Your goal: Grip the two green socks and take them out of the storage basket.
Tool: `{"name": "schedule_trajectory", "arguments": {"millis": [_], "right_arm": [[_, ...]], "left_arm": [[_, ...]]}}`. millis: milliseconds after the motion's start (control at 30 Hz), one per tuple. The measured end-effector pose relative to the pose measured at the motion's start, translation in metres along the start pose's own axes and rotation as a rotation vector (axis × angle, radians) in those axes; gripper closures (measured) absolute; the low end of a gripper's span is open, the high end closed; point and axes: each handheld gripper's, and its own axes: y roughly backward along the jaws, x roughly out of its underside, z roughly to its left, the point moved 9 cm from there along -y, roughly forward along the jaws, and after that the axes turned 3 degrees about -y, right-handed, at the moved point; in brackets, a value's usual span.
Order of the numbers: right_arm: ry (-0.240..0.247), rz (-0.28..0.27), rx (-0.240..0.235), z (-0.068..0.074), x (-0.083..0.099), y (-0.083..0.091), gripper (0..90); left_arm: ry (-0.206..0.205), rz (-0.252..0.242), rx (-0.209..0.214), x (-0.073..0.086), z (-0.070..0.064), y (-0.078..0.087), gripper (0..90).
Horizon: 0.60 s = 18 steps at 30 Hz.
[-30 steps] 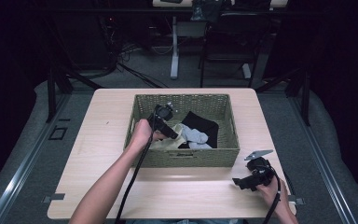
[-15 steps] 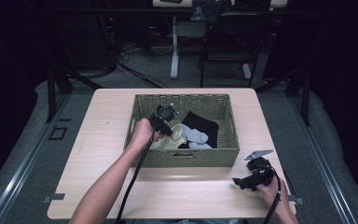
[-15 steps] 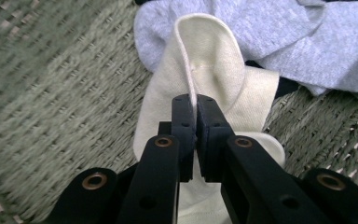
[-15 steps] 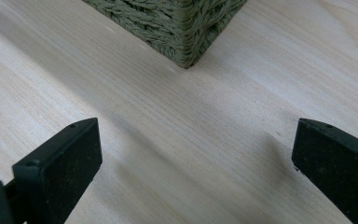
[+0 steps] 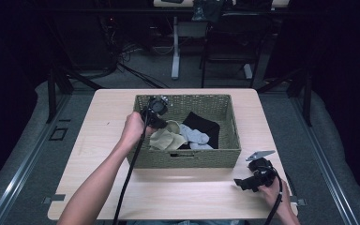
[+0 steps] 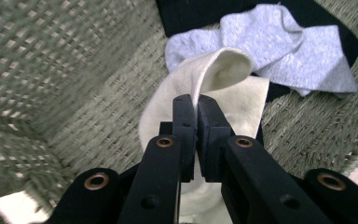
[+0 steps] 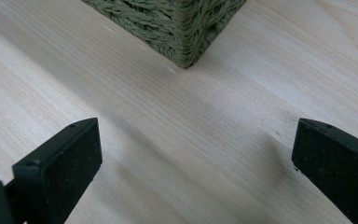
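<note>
High view: a rectangular olive-green woven basket [image 5: 187, 157] sits at the centre of the pale wooden surface [image 5: 98, 140]. Inside it lie a cream fabric sock [image 5: 166, 138], a light grey sock [image 5: 194, 136] just right of it, and a black cloth [image 5: 201, 123] beneath and behind both, toward the basket's upper right. The left gripper [image 5: 161, 123], held in the person's left hand [image 5: 133, 131], reaches over the basket's left wall, its fingers down at the cream sock; a black cable [image 5: 126, 180] trails from it along the forearm to the bottom edge of the frame. Left gripper view: the left gripper [image 6: 196, 109] has its two black fingers [image 6: 184, 116] clenched on a raised fold of the cream fabric sock [image 6: 223, 86], a thin edge of cloth pinched between them; the grey sock [image 6: 279, 51] lies in the upper right of the frame, over the black cloth [image 6: 191, 14], with woven basket wall [image 6: 37, 70] at the left. High view, lower right: the right gripper [image 5: 243, 182] rests on the surface in the right hand [image 5: 274, 190], just in front of the basket's near right corner, pointing left. Right gripper view: the right gripper [image 7: 196, 172] has its fingers [image 7: 63, 158] released, wide apart, nothing between them but bare wood [image 7: 191, 140]; the basket's corner [image 7: 184, 28] stands at top centre, apart from the fingers.
</note>
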Motion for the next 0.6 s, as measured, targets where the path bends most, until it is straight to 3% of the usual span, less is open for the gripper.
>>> {"name": "schedule_trajectory", "arguments": {"millis": [600], "right_arm": [[-0.006, -0.009, -0.006, 0.001, 0.0, 0.0, 0.8]], "left_arm": [[0.007, -0.071, -0.015, -0.015, 0.009, 0.042, 87.2]]}}
